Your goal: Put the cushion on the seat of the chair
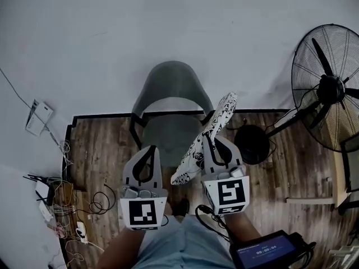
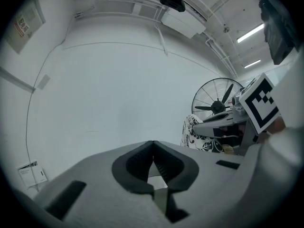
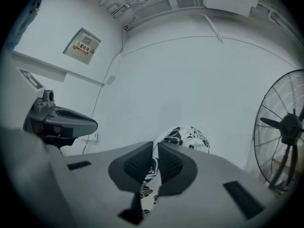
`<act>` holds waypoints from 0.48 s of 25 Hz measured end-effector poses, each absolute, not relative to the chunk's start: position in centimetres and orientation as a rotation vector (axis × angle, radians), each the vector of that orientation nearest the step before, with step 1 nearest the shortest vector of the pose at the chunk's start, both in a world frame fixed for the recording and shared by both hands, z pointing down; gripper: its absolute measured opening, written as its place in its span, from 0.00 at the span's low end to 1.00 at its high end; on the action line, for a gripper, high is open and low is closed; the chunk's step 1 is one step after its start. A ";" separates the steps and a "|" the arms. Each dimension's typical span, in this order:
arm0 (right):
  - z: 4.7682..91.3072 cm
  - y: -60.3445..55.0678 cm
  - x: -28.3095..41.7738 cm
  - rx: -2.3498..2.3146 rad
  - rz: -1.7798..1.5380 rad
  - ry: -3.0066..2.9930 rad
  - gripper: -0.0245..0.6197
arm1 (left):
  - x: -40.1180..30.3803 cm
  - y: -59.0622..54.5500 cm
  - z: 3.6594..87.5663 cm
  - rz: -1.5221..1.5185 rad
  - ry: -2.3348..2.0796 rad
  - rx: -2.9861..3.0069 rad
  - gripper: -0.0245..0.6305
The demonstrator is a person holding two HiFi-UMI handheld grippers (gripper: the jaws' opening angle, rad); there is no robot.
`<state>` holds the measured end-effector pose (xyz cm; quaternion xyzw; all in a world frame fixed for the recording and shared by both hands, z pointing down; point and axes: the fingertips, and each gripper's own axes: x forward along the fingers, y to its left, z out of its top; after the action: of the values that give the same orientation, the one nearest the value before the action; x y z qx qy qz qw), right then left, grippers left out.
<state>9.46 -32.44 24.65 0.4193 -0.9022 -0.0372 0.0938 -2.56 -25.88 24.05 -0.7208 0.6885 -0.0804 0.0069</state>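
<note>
A grey shell chair (image 1: 171, 91) stands against the wall, its seat (image 1: 168, 134) bare. The cushion (image 1: 208, 134), white with a black flower print, hangs tilted on edge over the seat's right side. My right gripper (image 1: 212, 139) is shut on its lower edge; in the right gripper view the fabric (image 3: 153, 171) is pinched between the pads and the cushion (image 3: 189, 137) bulges beyond. My left gripper (image 1: 150, 150) hovers over the seat's front left, shut and holding nothing (image 2: 153, 150). The left gripper view shows the cushion (image 2: 195, 133) to its right.
A large standing fan (image 1: 328, 86) stands at the right, with its round base (image 1: 252, 143) beside the chair. Cables and a power strip (image 1: 63, 203) lie on the wooden floor at the left. A screen device (image 1: 268, 252) sits by the person's legs.
</note>
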 end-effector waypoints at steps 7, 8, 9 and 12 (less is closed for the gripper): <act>25.1 -34.2 5.0 1.172 -0.114 -2.684 0.06 | -6.5 -27.1 24.9 -0.258 2.218 -2.229 0.05; 25.5 -34.6 4.2 1.162 -0.106 -2.679 0.06 | -7.4 -27.5 25.2 -0.262 2.228 -2.226 0.05; 25.9 -34.9 3.4 1.152 -0.095 -2.673 0.06 | -8.2 -27.8 25.4 -0.264 2.240 -2.224 0.05; 27.3 -36.0 0.9 1.116 -0.070 -2.657 0.06 | -10.9 -29.2 26.3 -0.262 2.279 -2.225 0.05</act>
<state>0.87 -36.03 27.31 0.3838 -0.9140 -0.0241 0.1290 -10.90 -29.18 26.29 -0.6960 0.7129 -0.0819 -0.0272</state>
